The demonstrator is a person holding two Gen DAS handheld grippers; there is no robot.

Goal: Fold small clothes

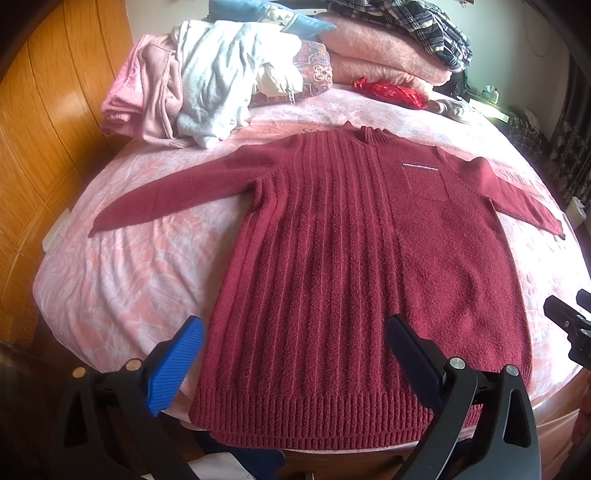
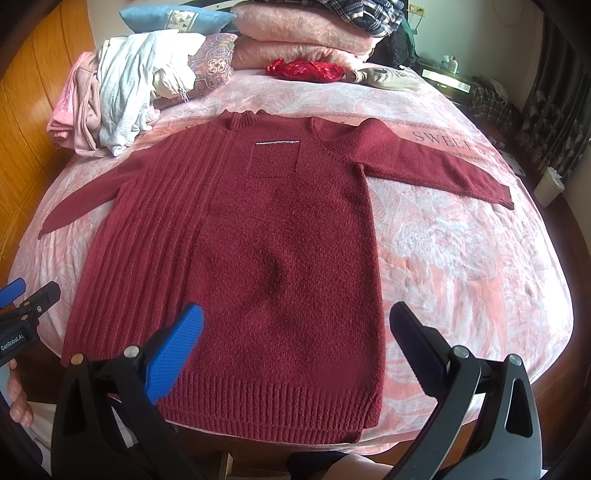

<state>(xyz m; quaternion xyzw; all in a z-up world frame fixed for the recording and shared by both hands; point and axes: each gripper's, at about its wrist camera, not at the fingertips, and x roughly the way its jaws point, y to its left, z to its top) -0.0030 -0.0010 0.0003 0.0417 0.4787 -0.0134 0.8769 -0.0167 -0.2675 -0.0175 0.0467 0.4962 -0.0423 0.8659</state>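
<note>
Bed: a bed with a pink and white patterned cover (image 1: 122,273) is filling most of both views, its near edge running along the bottom of the frame
Sweater: a dark red knit sweater (image 1: 332,258) (image 2: 258,240) is lying flat and face up in the middle of the cover, collar toward the top of the frame, ribbed hem at the near edge of the bed, both sleeves spreading out to the sides; one half is showing vertical ribs, the other a chest pocket with a pale trim line
Clothes pile: a heap of pink and white garments (image 1: 192,81) (image 2: 110,88) is sitting in the upper left of the frame, well apart from the sweater's body
Blankets: folded fuzzy pink blankets (image 1: 380,51) (image 2: 295,33) are stacking up at the top centre, a plaid cloth (image 1: 424,26) lying over them
Red pouch: a small shiny red pouch (image 1: 391,92) (image 2: 306,70) is lying just in front of the blankets
Left gripper: the left gripper (image 1: 295,328) is hovering over the hem at the bottom of the frame, jaws spreading wide, holding nothing
Right gripper: the right gripper (image 2: 295,317) is hovering over the lower part of the sweater, jaws also wide apart and empty
</note>
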